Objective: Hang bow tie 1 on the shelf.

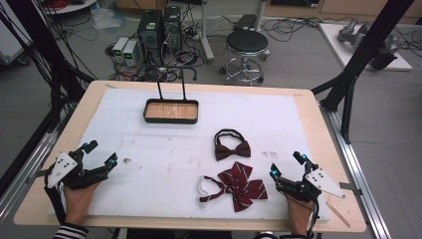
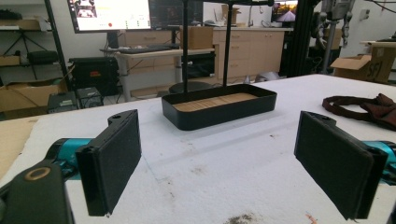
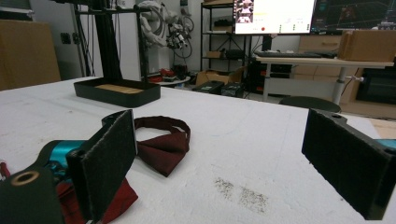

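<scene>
A plain maroon bow tie (image 1: 232, 148) with a dark neck band lies on the white table cover, right of centre. In front of it lies a larger striped maroon bow tie (image 1: 240, 185) with a white strap. A black tray (image 1: 171, 110) with a wooden floor and a tall handle stands toward the back. My left gripper (image 1: 101, 154) rests open at the front left, empty, facing the tray (image 2: 218, 105). My right gripper (image 1: 287, 165) rests open at the front right, just right of the striped tie. In the right gripper view the plain bow tie (image 3: 162, 144) lies beyond the left jaw.
The white cover (image 1: 149, 164) spans most of the wooden table (image 1: 84, 107). Black frame posts (image 1: 358, 55) rise at the right. A stool (image 1: 246, 47) and computer towers (image 1: 159, 30) stand on the floor behind the table.
</scene>
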